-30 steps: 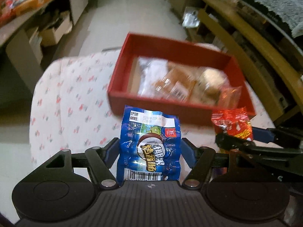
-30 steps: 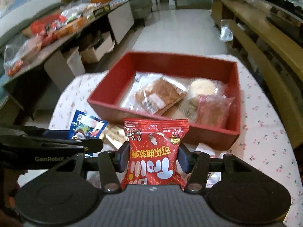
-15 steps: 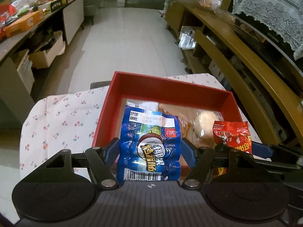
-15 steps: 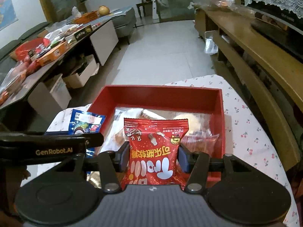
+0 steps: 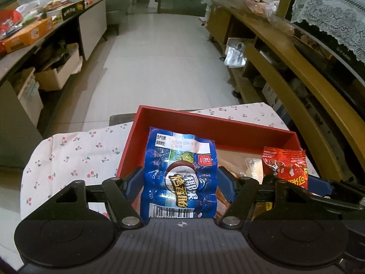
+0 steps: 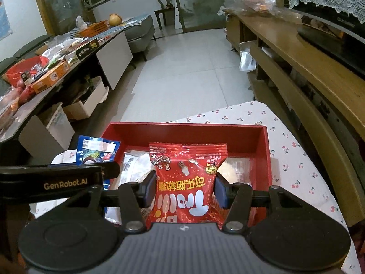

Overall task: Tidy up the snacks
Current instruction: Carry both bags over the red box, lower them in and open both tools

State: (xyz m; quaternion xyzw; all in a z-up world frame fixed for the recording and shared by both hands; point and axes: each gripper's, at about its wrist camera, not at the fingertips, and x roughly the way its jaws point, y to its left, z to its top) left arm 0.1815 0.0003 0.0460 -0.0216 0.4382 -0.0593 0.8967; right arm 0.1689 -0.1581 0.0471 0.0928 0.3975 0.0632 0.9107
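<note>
A blue packet [image 5: 180,173] is clamped upright between the blue pads of the left gripper [image 5: 180,180], its barcode end nearest the camera. A red packet [image 6: 186,182] is pinched in the same way by the right gripper [image 6: 184,190], whose pads press its two sides; its print is seen upside down. Both packets are held over the near part of a red tray [image 5: 205,125], the blue one at the tray's left side and the red one to the right of it. In the right wrist view the left gripper's black body is seen at the left, with the blue packet above it just outside the tray's left wall. Clear-wrapped snacks [image 6: 134,166] are seen lying on the tray floor beneath the red packet. The tray is set on a white cloth [image 5: 75,155] printed with small cherries, which covers a round-edged table. Beyond it a pale tiled floor [image 5: 159,64] is seen. A cluttered dark counter [image 6: 57,68] is ranged along the left and a wooden shelf unit [image 6: 296,64] along the right.
</note>
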